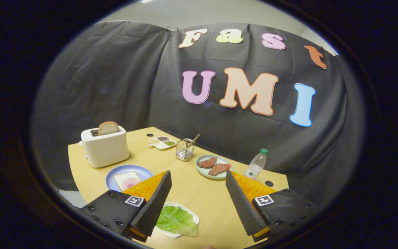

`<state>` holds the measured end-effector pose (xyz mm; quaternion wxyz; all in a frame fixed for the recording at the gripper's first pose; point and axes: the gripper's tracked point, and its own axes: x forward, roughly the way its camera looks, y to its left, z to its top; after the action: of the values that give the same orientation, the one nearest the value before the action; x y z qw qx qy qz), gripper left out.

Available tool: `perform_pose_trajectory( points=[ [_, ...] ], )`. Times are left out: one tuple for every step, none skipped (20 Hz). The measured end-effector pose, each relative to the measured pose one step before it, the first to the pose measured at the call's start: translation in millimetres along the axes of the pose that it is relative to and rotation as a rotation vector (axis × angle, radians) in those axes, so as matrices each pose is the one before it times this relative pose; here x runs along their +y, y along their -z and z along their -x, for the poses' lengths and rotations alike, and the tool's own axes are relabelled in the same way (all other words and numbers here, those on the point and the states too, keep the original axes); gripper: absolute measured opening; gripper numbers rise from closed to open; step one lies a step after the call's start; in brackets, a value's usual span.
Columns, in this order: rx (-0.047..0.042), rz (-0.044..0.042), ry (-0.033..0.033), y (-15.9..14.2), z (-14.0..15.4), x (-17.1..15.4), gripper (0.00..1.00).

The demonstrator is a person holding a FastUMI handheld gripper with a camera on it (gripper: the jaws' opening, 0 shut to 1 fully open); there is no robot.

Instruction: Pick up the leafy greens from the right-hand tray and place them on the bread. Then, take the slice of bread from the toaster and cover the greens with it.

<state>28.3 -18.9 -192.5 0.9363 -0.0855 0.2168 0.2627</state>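
A green lettuce leaf (176,220) lies on a small white tray (195,217) low down beside my left finger, partly hidden by it. My gripper (198,180) hangs open above the wooden table, nothing between its fingers. Beyond the left finger sits a blue plate (112,176) with a slice of bread (125,177) topped by a pink round of meat (131,182). Farther back on the left stands a white toaster (105,148), a slice of bread (108,128) sticking up from its slot.
A pale green plate (201,171) with two pieces of meat lies ahead of the right finger, a plastic bottle (256,165) to its right. A wire cutlery holder (184,150) and a small divided dish (162,141) stand near the back. Black cloth walls the table.
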Motion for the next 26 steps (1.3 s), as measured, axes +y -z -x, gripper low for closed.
perform_pose_trajectory(
  points=[
    [0.01268, 0.00526, -0.01988, 6.39, -3.99, 3.97, 1.0],
    [0.01404, 0.00797, -0.01708, 5.47, -4.35, 1.14, 1.0],
    [0.0162, 0.00768, -0.01593, 8.47, -6.16, 2.94, 1.0],
    [0.0188, 0.00575, -0.01743, 6.97, -4.85, 2.98, 1.0],
    [0.01775, 0.00591, -0.0159, 7.93, -5.5, 4.03, 1.0],
    [0.01805, 0.00654, -0.01316, 7.27, -4.29, 2.42, 1.0],
    [0.01568, 0.00461, -0.01693, 7.82, -4.14, 4.26, 1.0],
    [0.02156, 0.00461, -0.01484, 8.65, -4.99, 3.61, 1.0],
    [0.02673, 0.00683, -0.01436, 11.59, -5.73, 2.96, 1.0],
    [0.02502, 0.00636, -0.00846, 9.34, -4.39, 1.75, 1.0],
    [0.02406, 0.0046, -0.00967, 9.24, -4.65, 2.9, 1.0],
    [0.01749, 0.00097, -0.01201, 7.02, -3.24, 2.76, 1.0],
    [0.02146, -0.00235, -0.01277, 9.31, -4.6, 3.61, 1.0],
    [0.02344, -0.00086, -0.00825, 8.02, -4.5, 1.32, 1.0],
    [0.02259, 0.0009, -0.00549, 8.05, -4.03, 0.62, 1.0],
    [0.02631, -0.00008, -0.00621, 8.17, -3.51, 1.56, 1.0],
    [0.02273, -0.00032, -0.00674, 7.75, -5.35, 0.69, 1.0],
    [0.01919, -0.00062, -0.00531, 5.0, -4.05, 0.39, 1.0],
    [0.01962, -0.00145, -0.00428, 7.01, -5.1, -0.3, 1.0],
    [0.0169, -0.00255, -0.00512, 5.23, -3.18, 1.4, 1.0],
    [0.02222, -0.00318, -0.00551, 7.87, -2.92, 1.83, 1.0],
    [0.01961, -0.0019, -0.00567, 5.04, -2.42, 1.93, 1.0],
    [0.01266, -0.00326, -0.008, 4.59, -3.46, 2.62, 1.0],
    [0.01235, -0.00378, -0.00509, 3.27, -3.29, 1.9, 1.0],
    [0.01362, -0.00613, -0.00499, 5.23, -2.7, 0.4, 1.0],
    [0.01325, -0.00681, -0.00452, 4.52, -1.61, 1.19, 1.0]
  ],
)
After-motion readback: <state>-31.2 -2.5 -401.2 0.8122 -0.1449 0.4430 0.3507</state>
